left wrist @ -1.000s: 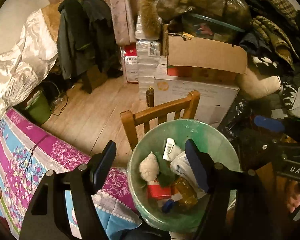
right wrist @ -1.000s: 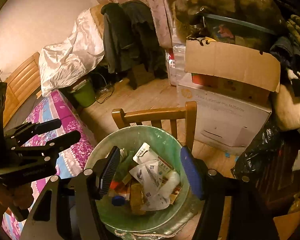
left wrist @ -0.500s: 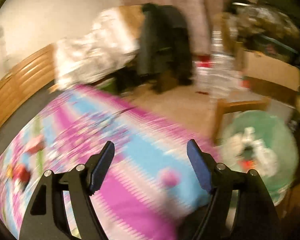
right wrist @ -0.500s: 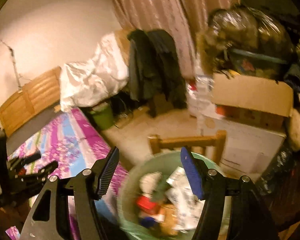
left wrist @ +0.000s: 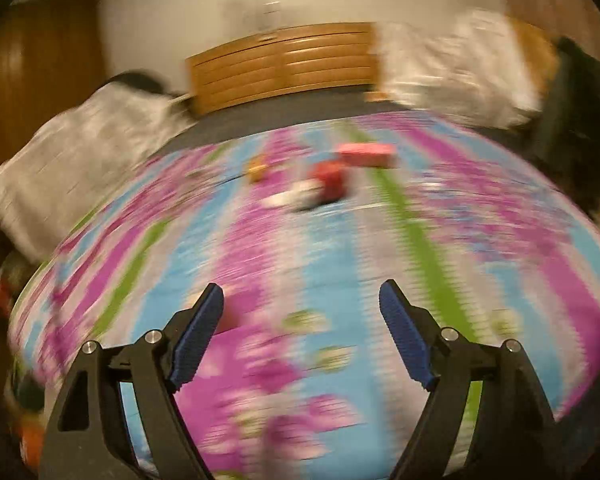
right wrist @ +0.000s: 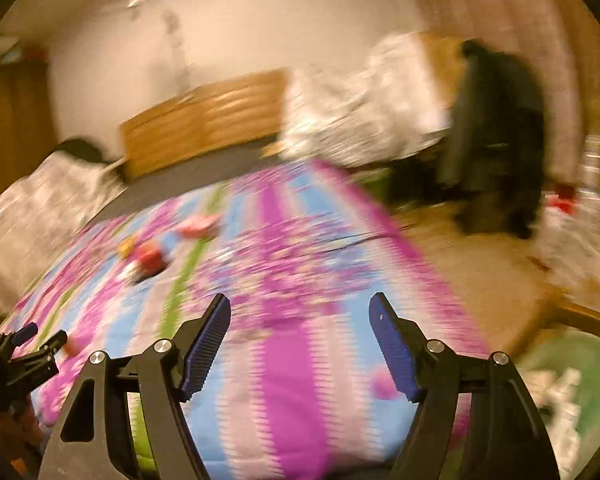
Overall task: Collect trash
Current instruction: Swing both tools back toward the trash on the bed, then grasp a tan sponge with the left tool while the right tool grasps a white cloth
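A: Trash sits where on your bed (left wrist: 260, 264)?
B: Toward the headboard edge: a red item (left wrist: 331, 182), a pink packet (left wrist: 366, 155) just beside it, a small yellow piece (left wrist: 257, 169) nearby, all blurred.
A: Your tongs?
B: Left tongs (left wrist: 300, 300) and right tongs (right wrist: 300, 312) both spread apart, empty. Green bin (right wrist: 580, 392) lies off the bed's right corner.
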### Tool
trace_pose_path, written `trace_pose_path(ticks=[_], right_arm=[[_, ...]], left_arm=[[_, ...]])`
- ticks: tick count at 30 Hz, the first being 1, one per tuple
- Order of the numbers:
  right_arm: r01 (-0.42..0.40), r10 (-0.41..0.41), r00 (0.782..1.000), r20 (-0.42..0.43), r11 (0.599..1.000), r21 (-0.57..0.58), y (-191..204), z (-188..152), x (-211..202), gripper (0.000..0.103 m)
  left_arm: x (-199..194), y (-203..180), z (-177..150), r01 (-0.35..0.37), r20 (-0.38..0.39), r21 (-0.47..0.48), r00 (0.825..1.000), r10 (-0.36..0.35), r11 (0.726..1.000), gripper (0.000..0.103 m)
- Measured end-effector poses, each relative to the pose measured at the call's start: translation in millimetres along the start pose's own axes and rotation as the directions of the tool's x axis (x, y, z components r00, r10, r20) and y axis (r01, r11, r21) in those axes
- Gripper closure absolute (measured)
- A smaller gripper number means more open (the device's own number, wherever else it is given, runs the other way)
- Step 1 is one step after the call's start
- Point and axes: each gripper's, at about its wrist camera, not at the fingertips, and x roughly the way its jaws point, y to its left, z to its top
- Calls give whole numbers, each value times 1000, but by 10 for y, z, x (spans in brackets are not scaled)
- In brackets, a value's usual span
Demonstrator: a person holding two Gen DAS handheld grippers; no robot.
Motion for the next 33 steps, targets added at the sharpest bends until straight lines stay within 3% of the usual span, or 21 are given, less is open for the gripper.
trace_pose_path(ticks=[4, 11, 15, 18, 20, 25, 29, 31, 33], right_arm=[[-162, 158, 982, -104, 986, -28, 650, 159, 662, 30], [-385, 350, 890, -292, 920, -71, 2072, 339, 1897, 30], [-397, 364, 866, -344, 917, -30, 2674, 380, 2543, 30], [-370, 356, 861, -363, 928, 31, 2953, 351, 2993, 30], [-334, 327, 869, -370, 941, 47, 3121, 322, 3285, 30], [-257, 301, 866, -398, 953, 160, 3196, 221, 3860, 31], [-215, 320, 860, -397, 934, 287, 3205, 158, 4254, 37], [-198, 315, 865, -391, 930, 311, 3212, 134, 4380, 44], [-190, 323, 868, -378, 918, 348, 3188, 129, 4488, 64]], left_arm=[[265, 552, -105, -67, -58, -125, 996, 60, 990, 22], [792, 698, -154, -73, -99, -141, 993, 59, 987, 22], [960, 754, -113, -76, -111, -178, 992, 57, 981, 22], [1109, 802, -87, -90, -136, -198, 989, 64, 976, 22], [1170, 869, -89, -81, -157, -243, 987, 44, 967, 22], [1240, 867, -112, -71, -183, -267, 983, 22, 961, 22], [1303, 843, -149, -78, -208, -263, 978, 23, 962, 30], [1360, 855, -182, -73, -229, -278, 973, 8, 958, 36], [1400, 859, -208, -58, -241, -279, 970, -11, 958, 45]])
